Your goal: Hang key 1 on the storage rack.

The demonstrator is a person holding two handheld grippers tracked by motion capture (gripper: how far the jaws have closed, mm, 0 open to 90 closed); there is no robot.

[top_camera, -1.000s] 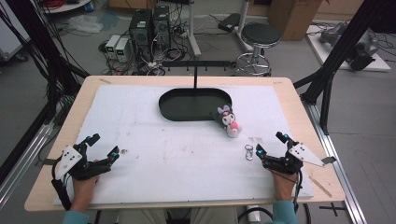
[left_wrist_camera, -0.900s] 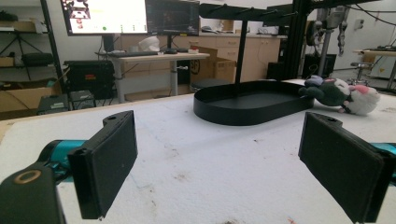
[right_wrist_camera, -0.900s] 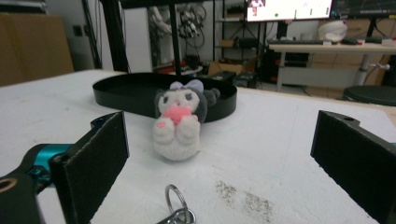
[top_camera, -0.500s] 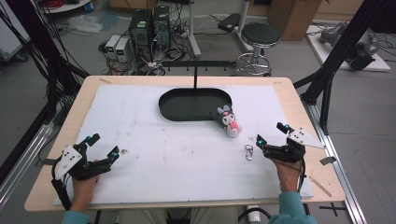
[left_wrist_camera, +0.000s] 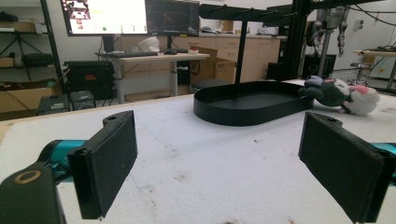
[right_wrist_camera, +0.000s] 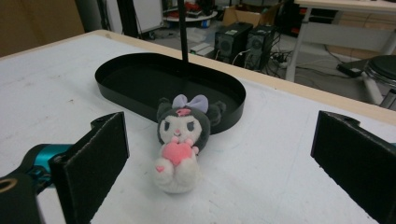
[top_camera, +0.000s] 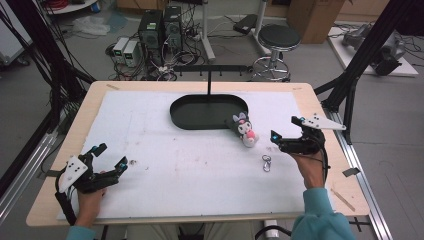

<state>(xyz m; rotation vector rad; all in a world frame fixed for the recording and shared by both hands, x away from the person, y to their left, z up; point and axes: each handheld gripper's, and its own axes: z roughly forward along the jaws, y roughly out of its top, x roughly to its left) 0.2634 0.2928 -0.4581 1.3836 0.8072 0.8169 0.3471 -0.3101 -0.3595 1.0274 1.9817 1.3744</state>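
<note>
A shallow black oval metal tray [top_camera: 184,111] is set at the far middle of the white-covered table [top_camera: 165,145], with a thin black upright post [top_camera: 208,82] rising from its far edge. Nothing is seen lying inside the tray in the high view or in either gripper view.

A small plush toy with a dark hood, a lilac bow and a pink heart on its chest [top_camera: 245,130] is laid on the white cover just outside the tray's right end, with its hood touching or nearly touching the tray wall. A small metal key-ring clasp [top_camera: 266,163] is seen on the cover near the toy, on the person's side; its exact form cannot be made out at this distance.

The right gripper [top_camera: 283,131] is held just right of the toy with its jaws spread wide and nothing between them. In the right gripper view the toy [right_wrist_camera: 181,145] is framed between the two jaws but farther off, untouched. The left gripper [top_camera: 111,157] is positioned at the near left of the table, well apart from the toy, jaws likewise spread and empty.

Compared with the frame one second earlier, the right gripper is found farther forward, beyond the clasp and closer to the toy. The left gripper, the toy and the tray are unchanged in position.
</note>
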